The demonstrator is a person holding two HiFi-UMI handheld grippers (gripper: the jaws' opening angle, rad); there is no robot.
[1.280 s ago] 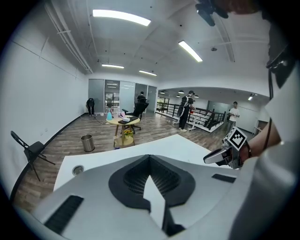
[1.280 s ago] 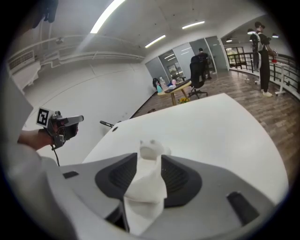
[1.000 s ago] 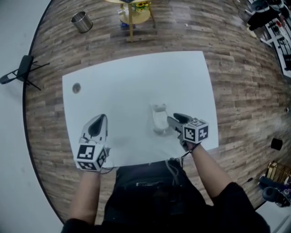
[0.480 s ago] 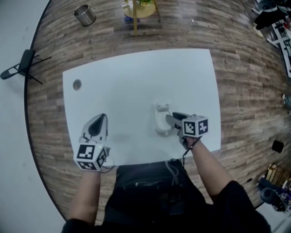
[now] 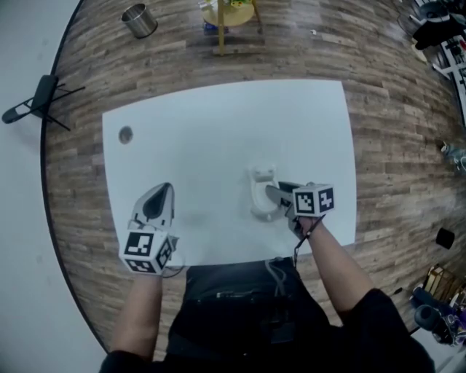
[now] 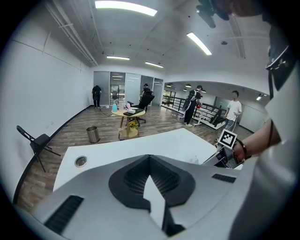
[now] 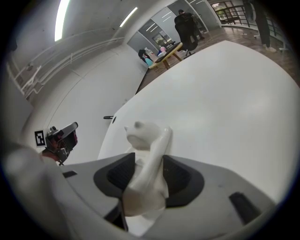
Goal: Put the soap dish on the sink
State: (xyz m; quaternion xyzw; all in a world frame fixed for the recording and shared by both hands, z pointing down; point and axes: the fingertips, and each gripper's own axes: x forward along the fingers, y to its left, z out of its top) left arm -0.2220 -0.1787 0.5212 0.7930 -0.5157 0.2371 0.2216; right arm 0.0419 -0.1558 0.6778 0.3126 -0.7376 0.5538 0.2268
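- The right gripper has its fingers clenched on a white ceramic soap dish with a small animal-shaped head; the dish's thin wall runs up between the two dark ribbed pads.
- The animal head pokes out past the fingertips, pointing away from the person.
- The dish sits low over the white rectangular table top, just ahead of the right fingers. Whether its base touches the top cannot be told.
- The left gripper has its fingers drawn together, with nothing between them. It rests over the near edge of the table, well apart from the dish and to the left of the right fingers.
- Far beyond the left fingertips, a round grey grommet hole lies in the table top.
- Further off, a shiny metal bin stands on the wood-plank floor.
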